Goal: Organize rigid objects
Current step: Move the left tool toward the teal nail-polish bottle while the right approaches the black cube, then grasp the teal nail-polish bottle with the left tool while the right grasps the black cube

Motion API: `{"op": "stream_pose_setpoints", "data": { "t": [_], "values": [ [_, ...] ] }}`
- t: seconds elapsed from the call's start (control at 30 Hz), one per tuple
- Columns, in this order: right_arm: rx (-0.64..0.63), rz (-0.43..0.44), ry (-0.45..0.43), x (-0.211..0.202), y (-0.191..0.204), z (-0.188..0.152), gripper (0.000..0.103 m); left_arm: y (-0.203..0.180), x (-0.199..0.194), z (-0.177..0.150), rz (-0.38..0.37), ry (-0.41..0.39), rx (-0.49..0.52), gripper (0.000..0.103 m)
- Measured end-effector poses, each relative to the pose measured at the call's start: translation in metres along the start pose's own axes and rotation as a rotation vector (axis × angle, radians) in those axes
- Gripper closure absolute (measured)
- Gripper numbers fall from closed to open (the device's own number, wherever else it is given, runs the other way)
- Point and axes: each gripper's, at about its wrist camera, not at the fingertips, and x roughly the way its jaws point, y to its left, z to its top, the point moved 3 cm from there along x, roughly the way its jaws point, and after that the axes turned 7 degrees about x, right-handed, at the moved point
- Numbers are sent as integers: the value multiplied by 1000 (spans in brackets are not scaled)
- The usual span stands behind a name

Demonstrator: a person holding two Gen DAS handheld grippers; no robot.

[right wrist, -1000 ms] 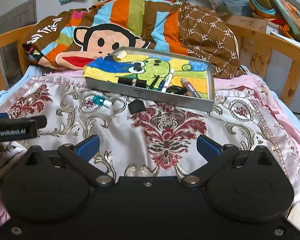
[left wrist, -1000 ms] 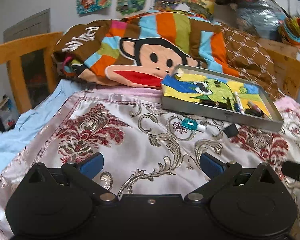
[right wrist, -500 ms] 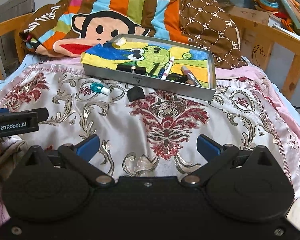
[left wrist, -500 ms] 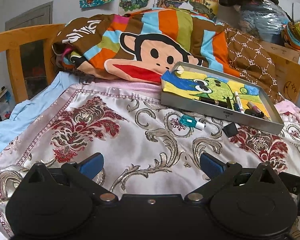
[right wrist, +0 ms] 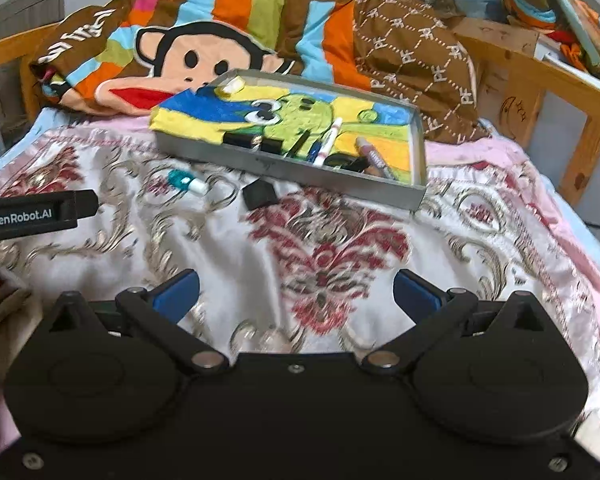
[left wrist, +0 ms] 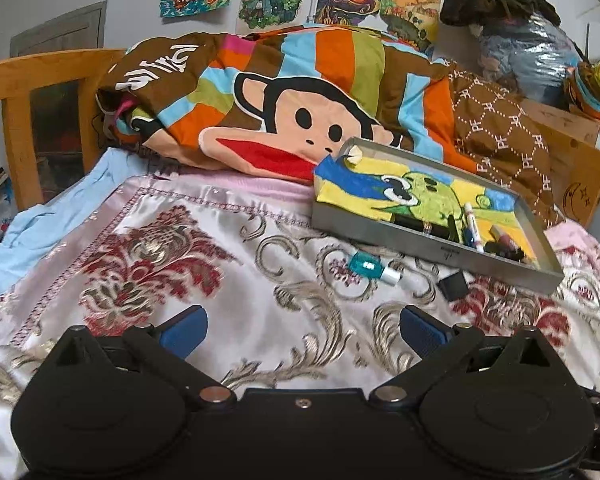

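1. Left wrist view: left gripper [left wrist: 303, 326] has fingers spread wide, nothing between them, hovering over the patterned bedspread [left wrist: 236, 280]. It has moved closer to the bed over the last second; the loose items now sit larger and nearer ahead.
2. Right wrist view: right gripper [right wrist: 296, 294] also wide apart and empty, likewise advanced toward the tray.
3. Metal tray [right wrist: 300, 170] lies on the bedspread, its far side against the monkey-print quilt [right wrist: 204, 36], and already holds markers and some dark items.
4. Two things lie outside it, just beside its near wall: teal bottle [left wrist: 370, 270] with white cap, lying on its side, and small black block [right wrist: 259, 195].
5. Neither loose item has shifted. Judgement: approach phase; bottle looks like the left gripper's likely pick, block nearer the right one.
6. Risk: soft, slippery fabric; the bottle may roll when nudged.
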Motion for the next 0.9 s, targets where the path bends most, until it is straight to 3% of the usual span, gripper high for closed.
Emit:
{"op": "stream_pose_setpoints", "data": {
  "t": [0.17, 0.27, 0.37, 0.73, 0.9],
  "values": [
    [-18, -57, 12, 39, -9, 11, 0, -13, 26, 10, -12, -11, 26, 1],
    [46, -14, 13, 56, -18, 14, 1, -19, 42, 11, 7, -12, 56, 1],
    [79, 61, -6, 66, -21, 19, 1, -23, 56, 15, -28, 2, 57, 1],
    [-86, 143, -21, 120, -1, 29, 1, -44, 121, 30, -156, 47, 222, 1],
    [-138, 183, 1, 148, 3, 36, 1, -47, 144, 28, -240, 101, 205, 1]
  ]
}}
